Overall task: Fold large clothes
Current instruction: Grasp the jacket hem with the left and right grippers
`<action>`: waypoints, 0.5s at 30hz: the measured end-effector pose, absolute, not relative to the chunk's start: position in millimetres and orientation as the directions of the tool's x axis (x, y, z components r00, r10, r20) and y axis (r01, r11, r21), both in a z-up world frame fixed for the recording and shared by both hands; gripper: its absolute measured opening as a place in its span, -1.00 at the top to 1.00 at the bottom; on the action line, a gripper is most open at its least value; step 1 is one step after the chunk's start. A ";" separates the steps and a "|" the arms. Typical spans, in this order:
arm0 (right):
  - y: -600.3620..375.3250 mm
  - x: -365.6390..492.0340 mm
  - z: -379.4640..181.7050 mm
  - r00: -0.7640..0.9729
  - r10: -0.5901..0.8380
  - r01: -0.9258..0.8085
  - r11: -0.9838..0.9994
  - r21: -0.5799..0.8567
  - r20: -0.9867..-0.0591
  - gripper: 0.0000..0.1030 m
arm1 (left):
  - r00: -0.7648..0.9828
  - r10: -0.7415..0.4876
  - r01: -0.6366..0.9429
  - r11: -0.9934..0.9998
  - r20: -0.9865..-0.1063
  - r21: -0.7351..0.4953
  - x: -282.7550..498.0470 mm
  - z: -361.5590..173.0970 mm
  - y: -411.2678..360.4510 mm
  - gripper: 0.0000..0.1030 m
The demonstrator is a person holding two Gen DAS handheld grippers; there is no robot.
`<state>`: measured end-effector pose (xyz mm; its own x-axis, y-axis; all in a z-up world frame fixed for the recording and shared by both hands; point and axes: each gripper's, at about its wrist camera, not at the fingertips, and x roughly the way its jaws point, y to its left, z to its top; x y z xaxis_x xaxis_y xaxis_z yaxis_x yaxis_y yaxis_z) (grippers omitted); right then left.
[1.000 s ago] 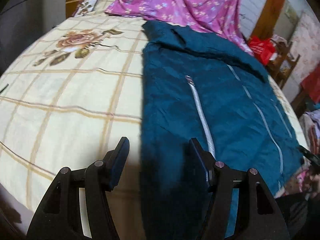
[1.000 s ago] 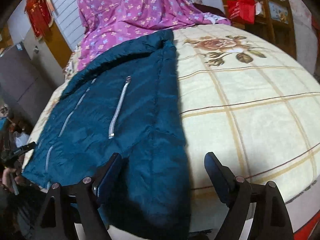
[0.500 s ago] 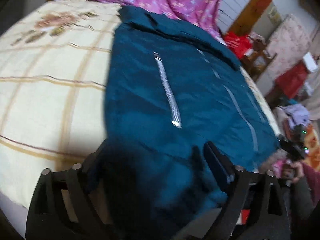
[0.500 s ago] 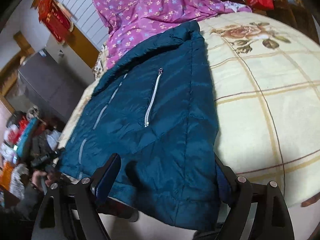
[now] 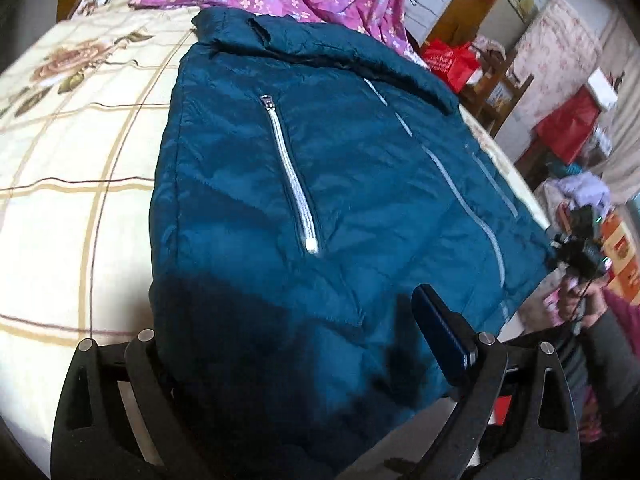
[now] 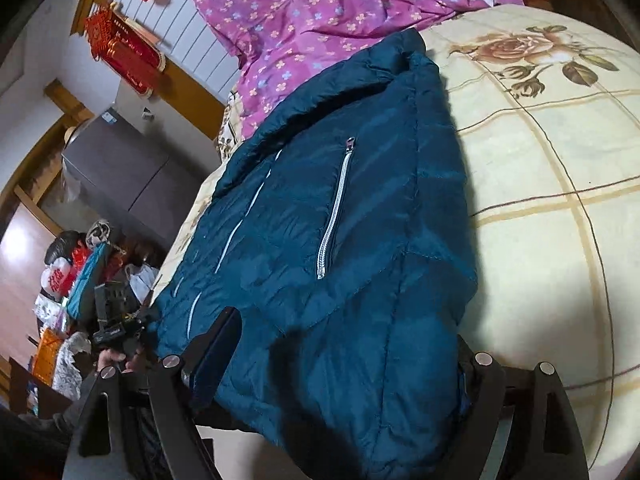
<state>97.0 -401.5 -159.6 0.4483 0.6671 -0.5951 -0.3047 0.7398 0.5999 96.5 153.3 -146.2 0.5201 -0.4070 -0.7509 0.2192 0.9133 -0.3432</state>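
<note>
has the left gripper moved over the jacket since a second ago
Yes. The left gripper shifted right off the checked bedspread; its jaws now straddle the teal jacket hem.

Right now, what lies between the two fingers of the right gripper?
The near hem of the teal jacket fills the right gripper; the right wrist view shows this.

Home bedroom, prob.: bed w/ rose-print sheet (image 5: pixel 72 184), purple floral bedding (image 6: pixel 320 12), cluttered shelves.
</note>
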 end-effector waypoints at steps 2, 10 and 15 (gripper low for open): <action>-395.2 88.4 -157.3 0.457 0.639 -0.330 0.768 0.549 -0.619 -0.66 | 0.534 -0.370 0.215 0.929 -0.760 -0.301 92.9 -148.8 149.0 -0.88; -365.1 84.4 -154.7 0.528 0.468 -0.374 0.877 0.300 -0.709 -0.18 | 0.601 -0.336 0.139 0.937 -0.725 -0.320 93.9 -152.8 152.2 -0.97; -367.0 79.9 -159.7 0.558 0.452 -0.387 0.884 0.263 -0.697 -0.14 | 0.624 -0.338 0.073 0.923 -0.704 -0.378 97.9 -150.2 165.8 -0.97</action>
<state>79.9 -367.0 -159.7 0.5575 0.4516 -0.6965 -0.3871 0.8837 0.2632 97.9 165.8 -150.2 0.6243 -0.3380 -0.7043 0.0728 0.9228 -0.3783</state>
